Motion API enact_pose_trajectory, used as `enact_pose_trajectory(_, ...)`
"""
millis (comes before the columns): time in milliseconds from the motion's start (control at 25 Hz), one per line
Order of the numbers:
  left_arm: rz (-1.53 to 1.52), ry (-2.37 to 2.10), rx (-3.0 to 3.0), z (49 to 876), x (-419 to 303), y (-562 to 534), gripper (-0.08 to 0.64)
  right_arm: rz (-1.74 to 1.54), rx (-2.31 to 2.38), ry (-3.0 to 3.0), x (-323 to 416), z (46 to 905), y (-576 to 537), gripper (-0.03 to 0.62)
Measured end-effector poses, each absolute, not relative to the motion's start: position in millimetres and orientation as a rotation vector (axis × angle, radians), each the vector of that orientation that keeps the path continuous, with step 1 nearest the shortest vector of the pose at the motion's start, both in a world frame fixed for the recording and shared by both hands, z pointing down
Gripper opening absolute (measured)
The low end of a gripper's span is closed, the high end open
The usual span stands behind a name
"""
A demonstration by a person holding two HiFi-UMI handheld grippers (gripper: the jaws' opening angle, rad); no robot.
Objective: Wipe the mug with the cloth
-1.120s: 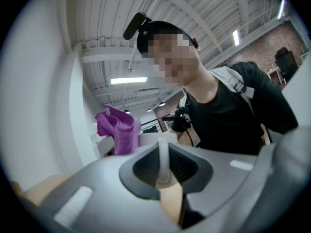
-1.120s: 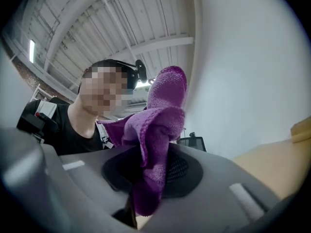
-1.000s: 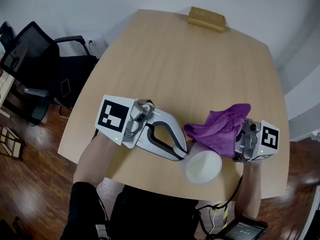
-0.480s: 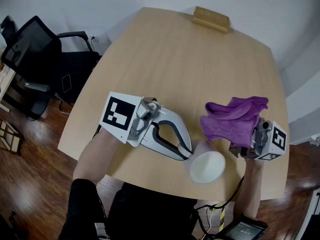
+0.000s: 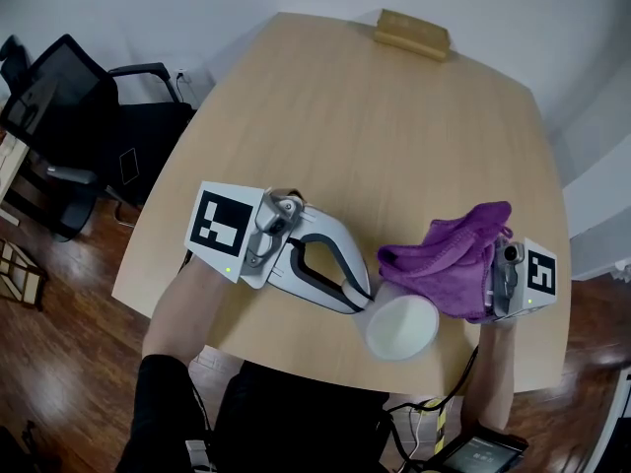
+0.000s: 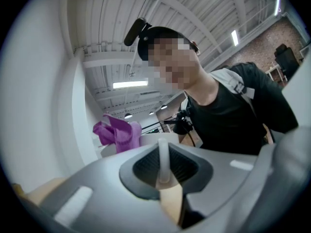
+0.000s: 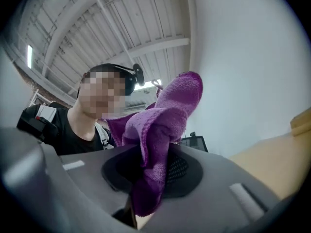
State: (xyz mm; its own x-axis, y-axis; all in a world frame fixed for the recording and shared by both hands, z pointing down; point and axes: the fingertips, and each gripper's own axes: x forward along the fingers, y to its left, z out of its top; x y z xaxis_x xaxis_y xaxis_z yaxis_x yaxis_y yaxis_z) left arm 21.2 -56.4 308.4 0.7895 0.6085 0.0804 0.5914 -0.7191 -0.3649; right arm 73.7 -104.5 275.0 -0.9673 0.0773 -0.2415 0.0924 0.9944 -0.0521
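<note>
**Mug pinched left, cloth clamped right, at table's near edge**

Left gripper (image 5: pixel 366 304) has its jaws closed on the thin white wall of the mug (image 5: pixel 401 329). The wall sits upright between the pads in the left gripper view. The mug is at the near edge of the table (image 5: pixel 375 116), right of centre, with its mouth facing up. Can't tell if it rests on the table.

Right gripper (image 5: pixel 490 290) has its jaws clamped on the purple cloth (image 5: pixel 446 262). The cloth bunches up out of the jaws and drapes against the mug's far right side.

A block (image 5: pixel 411 33) sits at the far edge. A chair (image 5: pixel 89 116) is off the left edge.
</note>
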Motion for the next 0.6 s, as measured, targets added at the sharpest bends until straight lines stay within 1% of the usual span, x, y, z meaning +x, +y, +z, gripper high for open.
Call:
enact_pose_trajectory(120,0.053,-0.929,-2.590,309.4,21.1,-54.9,0.064,-0.102,0.057,3.029,62.1,301.8,-116.6,0.075)
enact_pose_trajectory(240,0.044,-0.933,-2.581,307.2,21.3,-54.1,0.064,0.048,-0.121,3.203,57.7,329.1,-140.3,0.075)
enact_pose_trajectory(320,0.028,-0.927,-2.571,306.5,21.8,-53.7,0.064,0.092,-0.197,3.230,58.4,329.0,-148.3,0.076)
enact_pose_trajectory(440,0.012,-0.931,-2.559,308.2,21.8,-53.1,0.064,0.065,-0.164,3.079,64.6,293.5,-140.0,0.075)
enact_pose_trajectory(600,-0.007,-0.944,-2.559,310.6,22.4,-52.7,0.064,0.044,0.026,2.783,84.1,233.0,-109.4,0.075)
